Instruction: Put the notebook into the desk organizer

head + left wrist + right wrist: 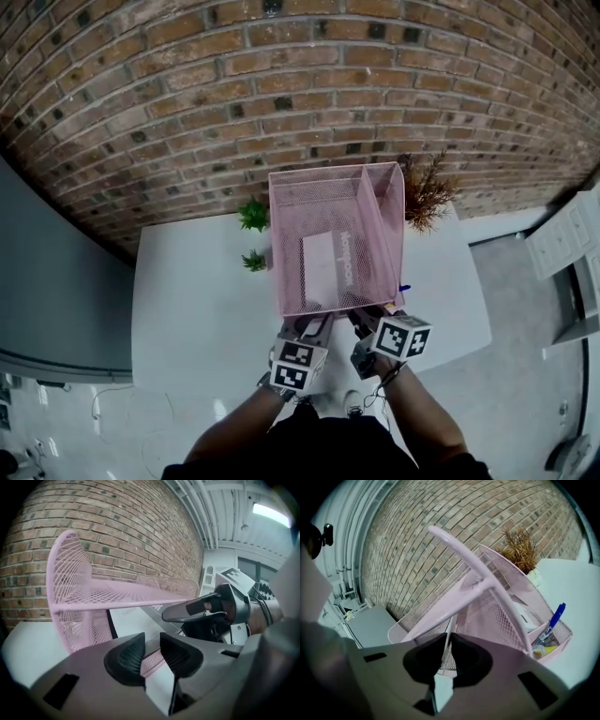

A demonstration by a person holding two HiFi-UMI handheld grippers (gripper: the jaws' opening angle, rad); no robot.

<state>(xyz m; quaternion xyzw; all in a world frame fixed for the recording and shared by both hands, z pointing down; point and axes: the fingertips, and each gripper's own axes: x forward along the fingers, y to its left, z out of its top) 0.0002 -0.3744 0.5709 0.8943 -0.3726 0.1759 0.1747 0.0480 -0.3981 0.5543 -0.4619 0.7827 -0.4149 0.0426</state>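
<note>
A pink wire-mesh desk organizer (277,246) stands on the white table (187,300), and shows in the left (70,573) and right (497,616) gripper views. A white notebook (324,264) with dark lettering lies in its large compartment. Both grippers sit at the organizer's near edge. My right gripper (364,320) is shut on the notebook's thin edge (447,641), which runs edge-on between its pads (446,656). My left gripper (314,324) is open (152,651), with a strip of pink mesh showing in the gap. From the left gripper, the notebook (136,620) lies under the right gripper's finger (187,612).
A brick wall backs the table. Two small green plants (253,217) stand left of the organizer and a dried brown plant (427,192) to its right rear. A blue pen (553,617) sticks out of the organizer's narrow side compartment. A white drawer unit (562,239) stands far right.
</note>
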